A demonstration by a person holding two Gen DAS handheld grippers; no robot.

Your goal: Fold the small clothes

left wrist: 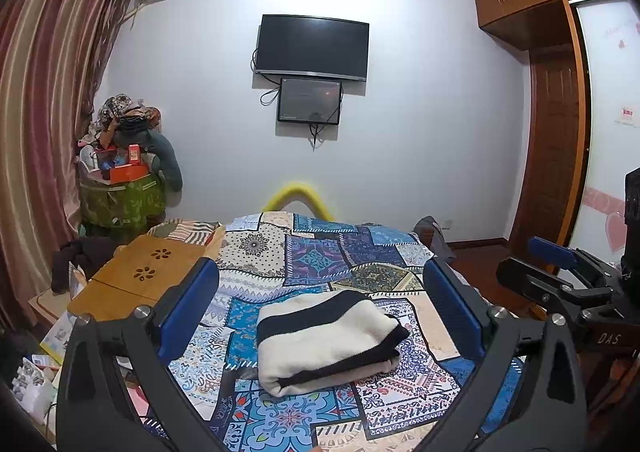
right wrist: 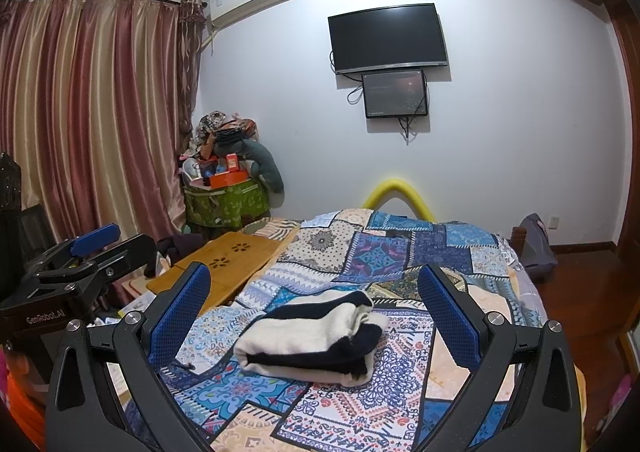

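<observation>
I see a cream and black striped knit garment (left wrist: 326, 340), folded into a thick compact bundle, lying on the bed's blue patchwork-patterned cover (left wrist: 316, 252), roughly at the middle of the near end of the bed. My left hand-held gripper (left wrist: 320, 312) hangs above the bed with its blue-padded fingers (left wrist: 188, 308) spread wide to either side of the bundle, touching nothing and holding nothing. From the right wrist view my right hand-held gripper (right wrist: 316, 312) is likewise spread wide and empty, its blue pads (right wrist: 450, 316) flanking the same folded garment (right wrist: 312, 336) without contact. Each gripper shows at the edge of the other's view, the two well apart from the cloth. A light bamboo lap tray with flower-shaped cutouts (left wrist: 148, 272) rests at the left edge of the bed. On the white wall beyond hang a black flat television (left wrist: 312, 45) and a smaller dark screen (left wrist: 310, 101) just below it.
</observation>
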